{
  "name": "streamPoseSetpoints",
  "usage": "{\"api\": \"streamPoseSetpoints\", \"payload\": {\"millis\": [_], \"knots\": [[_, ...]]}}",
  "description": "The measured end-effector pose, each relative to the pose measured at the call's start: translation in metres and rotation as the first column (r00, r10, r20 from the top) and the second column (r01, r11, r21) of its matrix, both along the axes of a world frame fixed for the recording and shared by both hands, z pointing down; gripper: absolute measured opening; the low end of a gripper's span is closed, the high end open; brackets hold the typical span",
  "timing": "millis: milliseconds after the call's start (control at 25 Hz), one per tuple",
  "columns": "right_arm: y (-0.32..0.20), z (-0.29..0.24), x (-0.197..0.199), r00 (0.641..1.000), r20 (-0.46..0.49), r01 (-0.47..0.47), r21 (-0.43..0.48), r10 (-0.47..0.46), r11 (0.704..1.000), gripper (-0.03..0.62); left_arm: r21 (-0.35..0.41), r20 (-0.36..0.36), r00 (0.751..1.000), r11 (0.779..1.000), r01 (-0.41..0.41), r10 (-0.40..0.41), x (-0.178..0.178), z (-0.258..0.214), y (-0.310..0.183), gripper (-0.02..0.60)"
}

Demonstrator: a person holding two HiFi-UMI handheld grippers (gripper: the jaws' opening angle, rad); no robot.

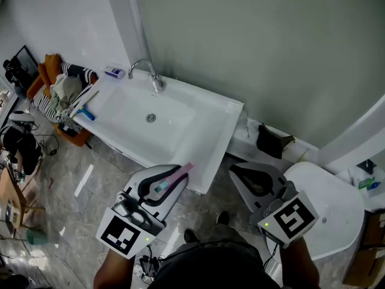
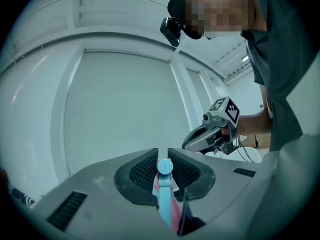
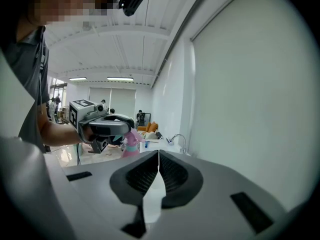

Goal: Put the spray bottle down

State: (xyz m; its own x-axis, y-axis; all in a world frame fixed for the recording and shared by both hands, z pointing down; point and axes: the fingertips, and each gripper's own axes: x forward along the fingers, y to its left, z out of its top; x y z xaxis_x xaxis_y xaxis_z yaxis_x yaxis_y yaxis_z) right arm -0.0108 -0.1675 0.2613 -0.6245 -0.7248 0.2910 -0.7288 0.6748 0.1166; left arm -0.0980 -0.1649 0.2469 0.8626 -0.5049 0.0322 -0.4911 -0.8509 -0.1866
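Note:
My left gripper (image 1: 172, 177) is shut on a pink spray bottle (image 1: 178, 173) with a light-blue nozzle, held over the front edge of the white sink (image 1: 201, 125). In the left gripper view the blue nozzle and pink body of the spray bottle (image 2: 164, 196) stick up between the closed jaws of the left gripper (image 2: 162, 155). My right gripper (image 1: 238, 169) hangs to the right of the sink, shut with nothing in it. The right gripper view shows its own jaws (image 3: 158, 155) pressed together, and the left gripper (image 3: 106, 126) with the pink bottle (image 3: 131, 145) beyond.
A chrome faucet (image 1: 151, 76) stands at the sink's back edge, a small bottle (image 1: 114, 72) at its left. A blue brush (image 1: 85, 112) lies on the sink's left rim. A chair with clothes (image 1: 59, 90) is far left, a white toilet (image 1: 329, 212) at right.

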Motion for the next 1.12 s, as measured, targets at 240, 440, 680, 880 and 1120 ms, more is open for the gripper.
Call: {"api": "streamPoseSetpoints", "payload": {"millis": [240, 440, 680, 880, 1120], "knots": [[-0.031, 0.009, 0.029, 0.999, 0.017, 0.050, -0.028, -0.050, 0.998, 0.009, -0.017, 0.030, 0.998, 0.999, 0.051, -0.051, 0.030, 0.001, -0.024, 0.059], [-0.059, 0.009, 0.042, 0.993, 0.047, 0.112, -0.024, -0.111, 0.993, 0.009, -0.015, 0.040, 0.994, 0.994, 0.104, -0.103, 0.050, 0.000, -0.051, 0.058], [-0.084, 0.022, 0.065, 0.987, 0.056, 0.156, -0.062, -0.152, 0.986, 0.009, -0.032, 0.067, 0.987, 0.988, 0.148, -0.146, 0.075, 0.007, -0.072, 0.058], [-0.100, 0.025, 0.077, 0.981, 0.067, 0.187, -0.069, -0.182, 0.980, 0.009, -0.014, 0.091, 0.981, 0.985, 0.172, -0.170, 0.086, 0.007, -0.085, 0.058], [-0.117, 0.033, 0.069, 0.982, 0.054, 0.183, -0.088, -0.179, 0.979, 0.009, -0.001, 0.085, 0.985, 0.989, 0.151, -0.150, 0.080, 0.013, -0.107, 0.058]]}}
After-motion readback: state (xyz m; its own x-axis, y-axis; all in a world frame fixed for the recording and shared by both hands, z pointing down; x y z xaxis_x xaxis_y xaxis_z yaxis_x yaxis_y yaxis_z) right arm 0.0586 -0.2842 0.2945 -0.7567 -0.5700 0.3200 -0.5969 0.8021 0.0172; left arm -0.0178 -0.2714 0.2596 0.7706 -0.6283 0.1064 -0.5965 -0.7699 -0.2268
